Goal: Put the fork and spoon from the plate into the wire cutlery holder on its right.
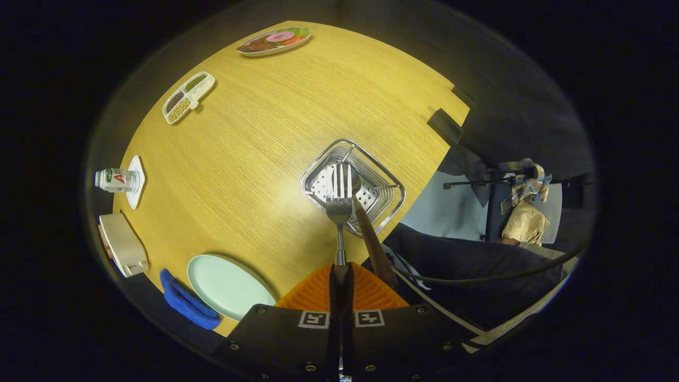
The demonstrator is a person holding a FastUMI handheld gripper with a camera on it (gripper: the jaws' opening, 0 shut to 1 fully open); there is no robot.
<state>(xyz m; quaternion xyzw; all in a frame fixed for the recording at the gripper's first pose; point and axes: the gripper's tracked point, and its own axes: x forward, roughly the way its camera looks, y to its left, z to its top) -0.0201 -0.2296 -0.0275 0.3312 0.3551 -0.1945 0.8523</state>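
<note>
Your claw (340, 276) is clamped on the handle of the fork (339, 204), holding it tines-forward above the wire cutlery holder (390, 199) near the table (254, 159) edge, where the wooden-handled spoon (371, 239) already leans inside, while the pale green plate (228, 286) lies bare beside the claw.

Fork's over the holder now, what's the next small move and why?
Probably lower it a little, then open. The hand-held gripper grips the fork by its handle, tines over the wire cutlery holder, where the spoon already leans. The plate is bare.
</note>
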